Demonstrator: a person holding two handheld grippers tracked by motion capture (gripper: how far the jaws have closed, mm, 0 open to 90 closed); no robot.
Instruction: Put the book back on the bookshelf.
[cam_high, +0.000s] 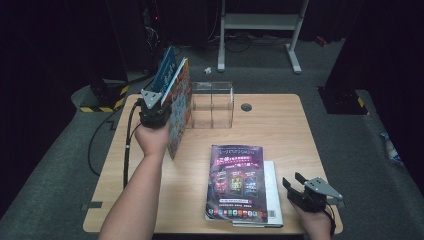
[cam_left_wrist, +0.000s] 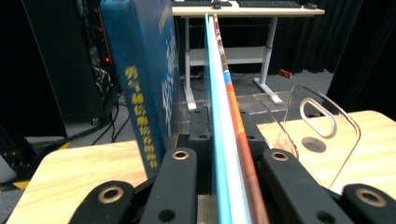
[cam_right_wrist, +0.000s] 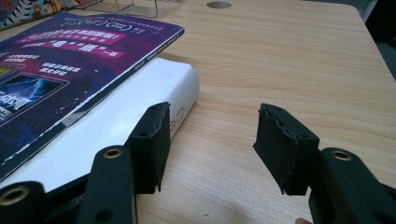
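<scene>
My left gripper is shut on a thin colourful magazine that it holds upright on edge at the table's back left. In the left gripper view the magazine's teal and orange edge runs between the two black jaws. A blue book stands just left of it. My right gripper stands open at the front right, with nothing between its pads. Its left pad is close beside the corner of a white book. A purple magazine lies on that book.
A clear acrylic holder with dividers stands right of the upright magazine. The purple magazine and the white book lie at the table's front. A round cable hole is in the wooden tabletop.
</scene>
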